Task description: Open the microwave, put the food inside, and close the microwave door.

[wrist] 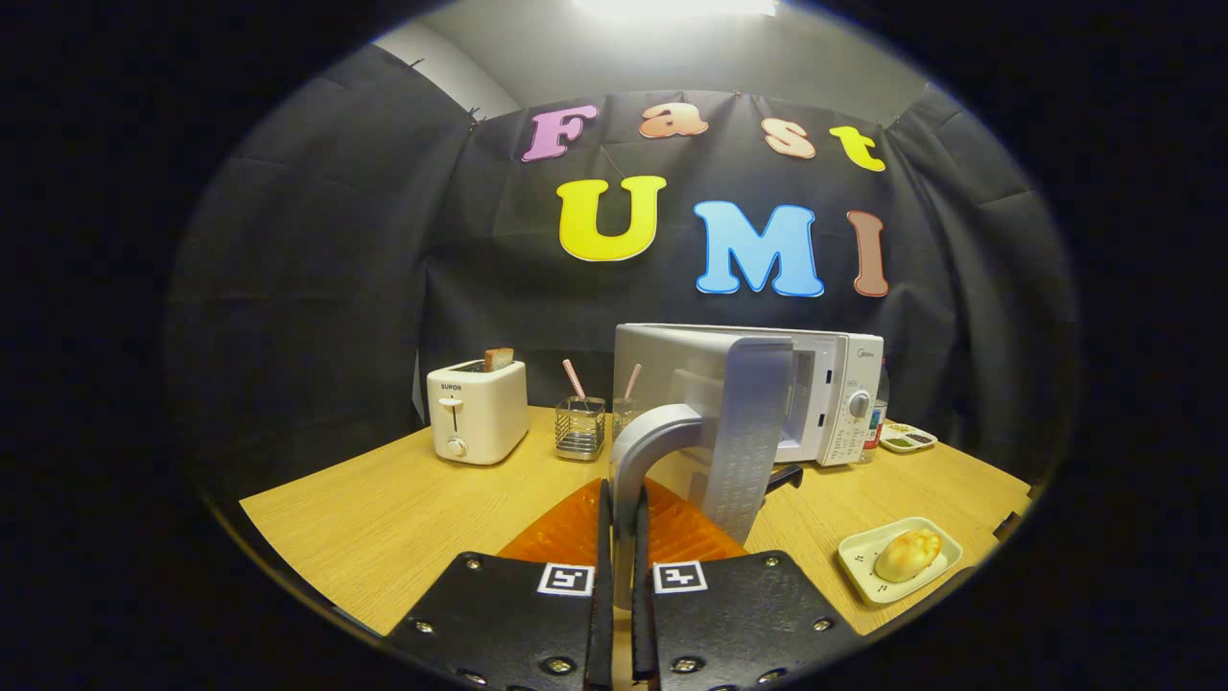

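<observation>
A white microwave point(844, 393) stands at the back of the wooden table point(384, 518). Its door point(743, 432) is swung out toward me, nearly edge-on. My gripper point(624, 518) is shut on the door's grey curved handle point(648, 451), with both orange-backed fingers point(576, 528) pressed on the handle's lower end. The food, a pale bun point(907, 555), lies on a small cream square plate point(863, 576) to the right of the fingers, near the table's front edge.
A white toaster point(477, 411) with a slice of bread in it stands at the back left. Beside it is a wire holder point(580, 427) with straws. A small tray point(907, 439) lies right of the microwave. Black cloth walls close in all around.
</observation>
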`<state>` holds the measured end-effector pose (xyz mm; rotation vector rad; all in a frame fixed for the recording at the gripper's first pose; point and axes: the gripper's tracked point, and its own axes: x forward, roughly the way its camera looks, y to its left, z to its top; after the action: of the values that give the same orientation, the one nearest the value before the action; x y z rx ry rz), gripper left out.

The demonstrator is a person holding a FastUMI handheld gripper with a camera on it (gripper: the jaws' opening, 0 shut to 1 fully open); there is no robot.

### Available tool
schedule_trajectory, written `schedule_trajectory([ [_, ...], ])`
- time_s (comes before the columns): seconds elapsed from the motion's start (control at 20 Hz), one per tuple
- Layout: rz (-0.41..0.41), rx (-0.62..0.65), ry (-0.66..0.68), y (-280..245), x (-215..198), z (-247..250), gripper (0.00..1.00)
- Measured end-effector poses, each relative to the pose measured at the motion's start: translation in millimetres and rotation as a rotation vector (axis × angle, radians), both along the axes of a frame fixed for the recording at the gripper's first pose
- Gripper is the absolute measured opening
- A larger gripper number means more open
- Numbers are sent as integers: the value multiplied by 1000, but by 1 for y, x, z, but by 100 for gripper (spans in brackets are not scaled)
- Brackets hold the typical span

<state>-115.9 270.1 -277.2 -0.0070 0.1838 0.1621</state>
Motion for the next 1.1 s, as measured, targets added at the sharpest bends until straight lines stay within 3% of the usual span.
schedule_trajectory([
  [0.25,8,12,9,1,-4,-1,9],
  [0.45,112,32,-6,15,-22,9,15],
  [0.55,161,38,-19,15,-33,13,42],
  [0.65,195,47,-62,14,-43,26,46],
  [0.85,271,77,-98,6,-62,39,80],
  [0.95,311,88,-102,-4,-72,42,90],
  [1.1,261,65,-116,-51,-74,43,98],
])
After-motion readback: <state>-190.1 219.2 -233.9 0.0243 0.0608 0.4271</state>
